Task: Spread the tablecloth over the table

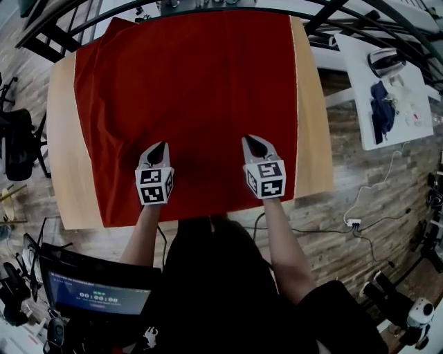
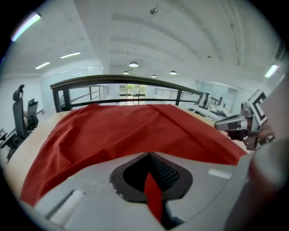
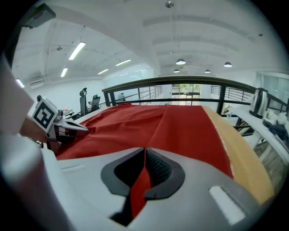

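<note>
A red tablecloth lies over most of the light wooden table, creased along its left side. My left gripper is above the cloth's near part, shut on a pinch of red fabric that shows between its jaws. To its right my right gripper is also shut on a strip of the red cloth. In the left gripper view the cloth stretches away toward a dark railing. The right gripper view has the cloth with bare wood at its right.
Bare wood strips flank the cloth at both sides. A dark curved railing runs past the table's far edge. A white side table with clutter stands at the right, a black chair at the left, a monitor by the person.
</note>
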A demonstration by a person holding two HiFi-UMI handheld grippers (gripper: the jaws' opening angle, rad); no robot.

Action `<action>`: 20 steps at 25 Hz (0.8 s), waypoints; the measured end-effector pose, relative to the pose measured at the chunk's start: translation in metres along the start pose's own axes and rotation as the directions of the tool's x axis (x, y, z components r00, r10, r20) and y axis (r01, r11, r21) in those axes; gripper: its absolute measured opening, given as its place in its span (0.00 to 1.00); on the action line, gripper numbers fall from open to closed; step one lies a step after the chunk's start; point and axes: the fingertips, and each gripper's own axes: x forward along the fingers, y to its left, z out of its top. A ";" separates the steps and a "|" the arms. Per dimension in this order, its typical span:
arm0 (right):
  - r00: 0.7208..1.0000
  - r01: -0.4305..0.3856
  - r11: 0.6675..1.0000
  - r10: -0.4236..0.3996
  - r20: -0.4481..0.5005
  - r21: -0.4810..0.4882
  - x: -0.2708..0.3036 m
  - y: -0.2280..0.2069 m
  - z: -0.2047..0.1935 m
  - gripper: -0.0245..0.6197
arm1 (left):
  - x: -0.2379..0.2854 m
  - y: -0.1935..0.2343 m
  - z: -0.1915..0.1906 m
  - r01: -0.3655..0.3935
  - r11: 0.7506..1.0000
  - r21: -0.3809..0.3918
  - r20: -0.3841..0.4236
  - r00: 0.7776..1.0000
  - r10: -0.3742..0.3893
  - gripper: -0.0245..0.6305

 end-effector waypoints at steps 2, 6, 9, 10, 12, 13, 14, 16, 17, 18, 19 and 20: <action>0.998 0.045 0.998 -0.047 0.035 0.038 -0.037 -0.025 -0.017 0.06 | -0.010 -0.041 0.003 0.088 0.996 0.025 0.047 0.995 -0.089 0.05; 0.991 0.121 0.991 -0.123 0.041 0.063 -0.095 -0.056 -0.065 0.06 | -0.024 -0.130 -0.008 0.238 0.969 0.067 0.049 0.969 -0.242 0.05; 0.980 0.199 0.977 -0.200 0.012 0.078 -0.124 -0.068 -0.103 0.06 | -0.033 -0.183 -0.030 0.324 0.939 0.114 -0.002 0.945 -0.326 0.05; 0.974 0.224 0.970 -0.226 0.006 0.091 -0.131 -0.071 -0.114 0.06 | -0.035 -0.195 -0.038 0.351 0.928 0.128 -0.029 0.936 -0.350 0.05; 0.963 0.269 0.956 -0.270 -0.010 0.119 -0.144 -0.078 -0.134 0.06 | -0.035 -0.213 -0.053 0.391 0.907 0.155 -0.076 0.920 -0.384 0.05; 0.957 0.289 0.948 -0.289 -0.020 0.131 -0.151 -0.082 -0.144 0.06 | -0.035 -0.220 -0.059 0.405 0.900 0.163 -0.097 0.914 -0.394 0.05; 0.952 0.305 0.941 -0.304 -0.029 0.144 -0.157 -0.086 -0.153 0.08 | -0.035 -0.227 -0.065 0.415 0.895 0.163 -0.115 0.909 -0.401 0.05; 0.945 0.326 0.928 -0.324 -0.044 0.179 -0.166 -0.093 -0.168 0.17 | -0.038 -0.238 -0.073 0.432 0.889 0.154 -0.141 0.900 -0.413 0.05; 0.943 0.333 0.922 -0.329 -0.053 0.196 -0.168 -0.096 -0.175 0.18 | -0.039 -0.243 -0.077 0.439 0.885 0.153 -0.154 0.896 -0.418 0.05; 0.942 0.335 0.918 -0.329 -0.063 0.211 -0.169 -0.099 -0.181 0.20 | -0.039 -0.247 -0.081 0.445 0.882 0.154 -0.168 0.892 -0.421 0.05; 0.943 0.334 0.915 -0.326 -0.075 0.226 -0.169 -0.101 -0.186 0.23 | -0.039 -0.250 -0.085 0.449 0.879 0.158 -0.181 0.889 -0.421 0.05; 0.943 0.333 0.912 -0.322 -0.085 0.240 -0.168 -0.103 -0.190 0.26 | -0.038 -0.251 -0.088 0.450 0.878 0.164 -0.192 0.887 -0.419 0.05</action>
